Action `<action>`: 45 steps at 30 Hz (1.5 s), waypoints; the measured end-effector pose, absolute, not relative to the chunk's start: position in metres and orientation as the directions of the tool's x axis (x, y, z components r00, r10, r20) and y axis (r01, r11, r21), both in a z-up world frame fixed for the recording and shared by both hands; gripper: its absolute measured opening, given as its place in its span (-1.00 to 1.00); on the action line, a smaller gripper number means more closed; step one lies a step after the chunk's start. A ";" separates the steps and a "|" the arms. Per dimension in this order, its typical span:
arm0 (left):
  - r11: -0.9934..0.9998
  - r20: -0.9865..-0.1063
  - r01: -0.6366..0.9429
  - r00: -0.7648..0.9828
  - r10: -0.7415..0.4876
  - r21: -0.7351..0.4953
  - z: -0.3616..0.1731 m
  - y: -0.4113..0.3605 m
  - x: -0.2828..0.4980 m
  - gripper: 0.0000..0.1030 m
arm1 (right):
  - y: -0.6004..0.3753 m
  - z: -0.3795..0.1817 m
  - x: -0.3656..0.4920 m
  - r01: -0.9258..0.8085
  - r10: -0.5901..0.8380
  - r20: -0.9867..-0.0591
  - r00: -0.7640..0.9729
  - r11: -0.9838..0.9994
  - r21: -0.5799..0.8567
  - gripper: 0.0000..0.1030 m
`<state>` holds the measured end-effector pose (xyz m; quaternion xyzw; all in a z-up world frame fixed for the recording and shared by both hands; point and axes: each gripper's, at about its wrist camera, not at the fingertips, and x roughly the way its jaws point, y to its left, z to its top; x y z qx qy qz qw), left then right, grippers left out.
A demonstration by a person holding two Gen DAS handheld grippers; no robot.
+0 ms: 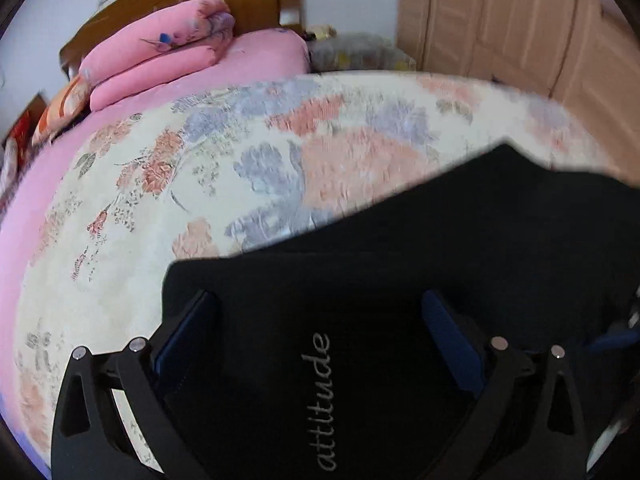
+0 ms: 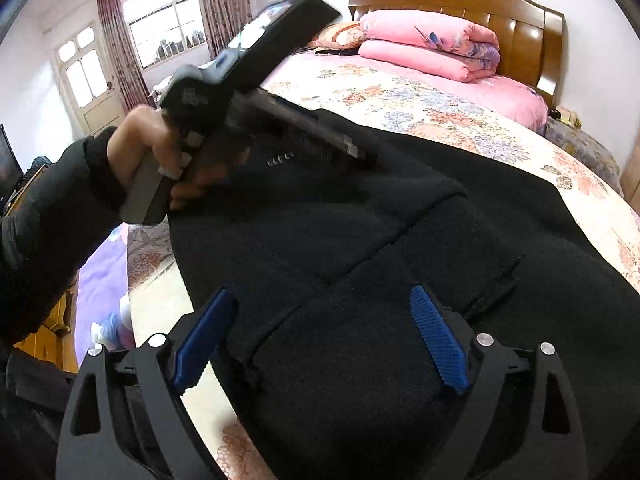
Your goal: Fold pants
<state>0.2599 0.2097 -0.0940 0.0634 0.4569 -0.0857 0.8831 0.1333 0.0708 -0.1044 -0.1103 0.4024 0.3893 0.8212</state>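
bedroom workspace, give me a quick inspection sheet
surface: bed with floral bedspread, pink sheet beyond it
job's things: black pants spread on the bed, "attitude" lettering visible
clutter: folded pink quilt and pillow by the headboard
grippers: left hand-held gripper open over the pants; right hand-held gripper open over the pants
cables: nothing seen
surroundings: wooden headboard, wardrobe, curtained window, door

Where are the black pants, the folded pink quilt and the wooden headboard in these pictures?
black pants [image 2: 360, 220]: right wrist view, on the flat dark fabric.
folded pink quilt [image 2: 432, 46]: right wrist view, on the stacked layers.
wooden headboard [image 2: 516, 24]: right wrist view, on a bare panel.
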 end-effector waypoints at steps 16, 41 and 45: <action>0.987 -0.758 0.010 0.643 0.115 0.158 -0.102 0.223 0.179 0.97 | -0.038 -0.118 0.184 -0.384 0.295 -0.826 0.481 0.918 0.104 0.72; 0.960 -0.713 -0.035 0.662 0.230 0.277 -0.104 0.203 0.175 0.97 | -0.131 -0.110 0.099 -0.193 0.168 -0.808 0.565 0.979 0.068 0.80; 0.938 -0.702 -0.044 0.652 0.288 0.344 -0.102 0.195 0.175 0.97 | -0.138 -0.112 0.081 -0.204 0.171 -0.790 0.589 0.977 0.059 0.80</action>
